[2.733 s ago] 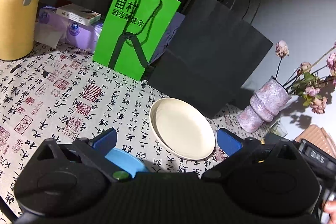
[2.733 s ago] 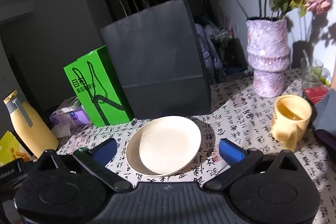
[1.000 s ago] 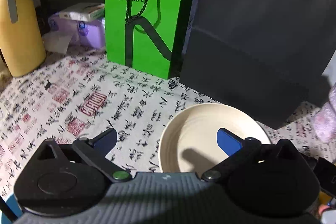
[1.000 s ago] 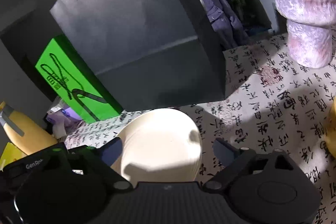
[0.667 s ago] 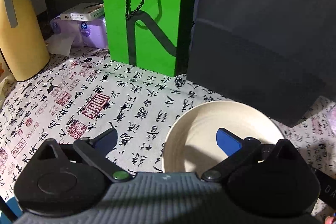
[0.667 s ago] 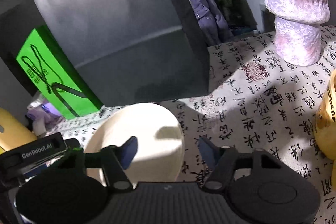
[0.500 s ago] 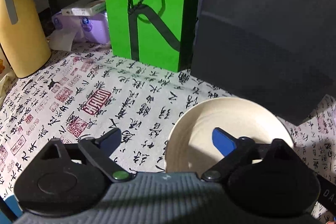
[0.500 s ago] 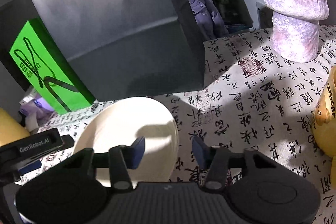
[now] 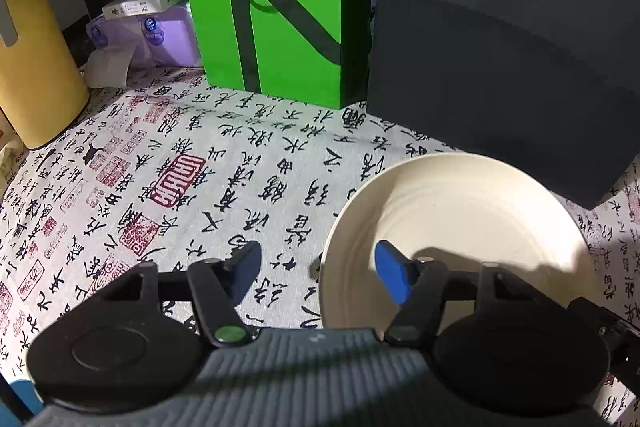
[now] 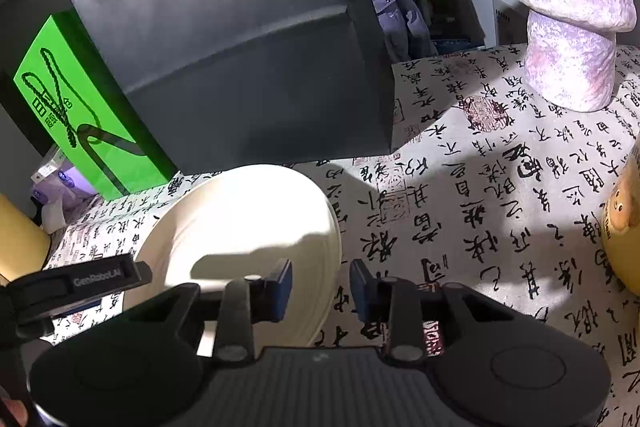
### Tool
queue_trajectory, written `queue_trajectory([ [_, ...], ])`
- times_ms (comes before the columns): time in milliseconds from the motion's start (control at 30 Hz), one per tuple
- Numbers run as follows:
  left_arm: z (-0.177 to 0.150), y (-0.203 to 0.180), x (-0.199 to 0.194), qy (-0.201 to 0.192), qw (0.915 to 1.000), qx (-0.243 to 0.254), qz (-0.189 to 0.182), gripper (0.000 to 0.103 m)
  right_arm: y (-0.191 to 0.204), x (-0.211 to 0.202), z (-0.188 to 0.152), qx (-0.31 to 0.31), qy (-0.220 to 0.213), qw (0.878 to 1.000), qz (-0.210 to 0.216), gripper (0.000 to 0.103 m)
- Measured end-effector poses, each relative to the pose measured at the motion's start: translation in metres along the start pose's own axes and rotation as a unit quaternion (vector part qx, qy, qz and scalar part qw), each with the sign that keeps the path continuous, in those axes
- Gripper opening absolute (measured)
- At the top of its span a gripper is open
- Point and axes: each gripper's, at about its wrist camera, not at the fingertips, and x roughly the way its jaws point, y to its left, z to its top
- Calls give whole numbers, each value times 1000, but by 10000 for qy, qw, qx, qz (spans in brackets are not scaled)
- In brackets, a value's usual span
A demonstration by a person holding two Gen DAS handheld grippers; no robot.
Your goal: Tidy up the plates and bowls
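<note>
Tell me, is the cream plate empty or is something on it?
Empty. The plate shows only its bare cream surface, with shadows on it; no food or dish lies on it. Its near part is hidden behind the jaws.

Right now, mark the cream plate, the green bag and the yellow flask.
cream plate (image 9: 460, 211), left wrist view, on its inner surface.
green bag (image 9: 312, 7), left wrist view, on its front face.
yellow flask (image 9: 36, 75), left wrist view, on its body.
</note>
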Motion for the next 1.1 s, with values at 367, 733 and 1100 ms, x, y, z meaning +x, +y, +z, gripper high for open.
queue_trajectory([
  [367, -6, -12, 9, 153, 9994, 296, 119, 18, 1, 6, -3, -18, 81, 10000, -41, 14],
  [733, -10, -23, 7, -27, 9978, 587, 316, 16, 1, 7, -5, -101, 61, 9998, -130, 7],
  [1100, -13, -24, 5, -72, 9977, 590, 340, 16, 1, 6, -6, -120, 2, 9998, -162, 7],
])
